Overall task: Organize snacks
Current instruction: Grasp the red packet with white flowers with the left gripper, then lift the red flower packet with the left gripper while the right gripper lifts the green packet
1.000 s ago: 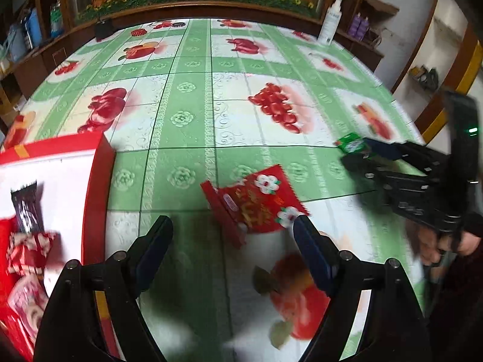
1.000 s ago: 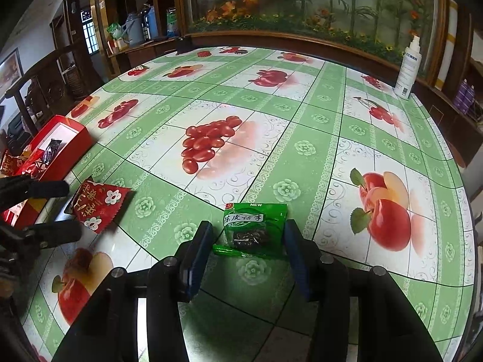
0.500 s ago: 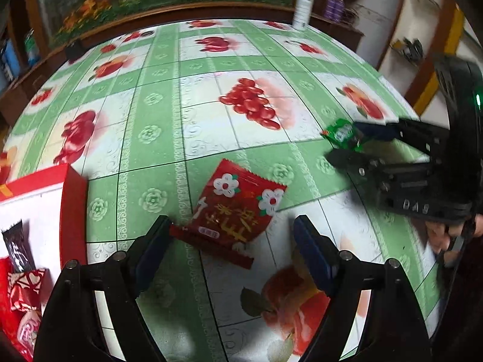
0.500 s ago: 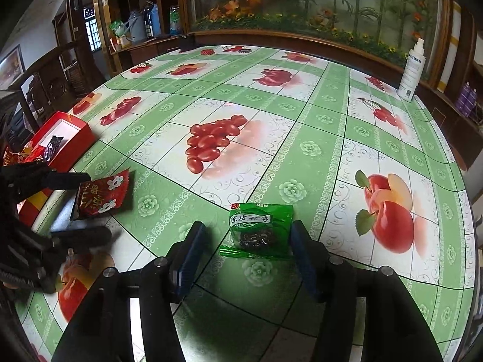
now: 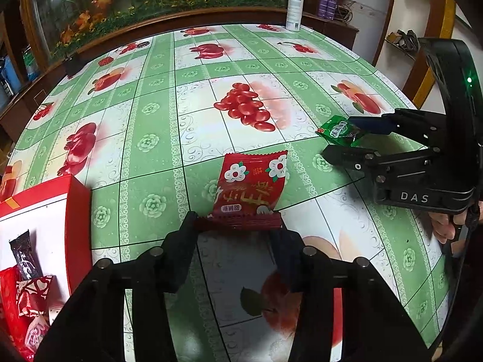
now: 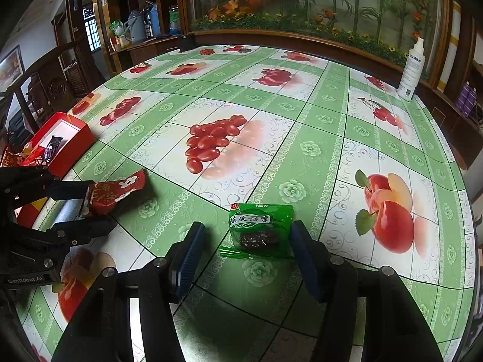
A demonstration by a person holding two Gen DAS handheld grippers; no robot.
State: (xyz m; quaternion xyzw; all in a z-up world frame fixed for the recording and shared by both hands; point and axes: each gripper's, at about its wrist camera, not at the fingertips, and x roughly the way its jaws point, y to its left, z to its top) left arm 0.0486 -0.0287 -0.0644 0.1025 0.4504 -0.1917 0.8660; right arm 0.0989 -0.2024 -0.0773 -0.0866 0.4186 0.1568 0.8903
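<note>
Red flowered packet (image 5: 250, 187) in left tongs (image 5: 238, 226)

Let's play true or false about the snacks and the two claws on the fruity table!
1. The left claw is shut on the red flowered snack packet. True.
2. The right claw is squeezing the green plastic snack packet. False: it is open, its fingers on either side of the packet.
3. The red cardboard box already has snacks inside. True.
4. The white spray bottle lies inside the box. False: it stands upright at the table's far edge.
</note>
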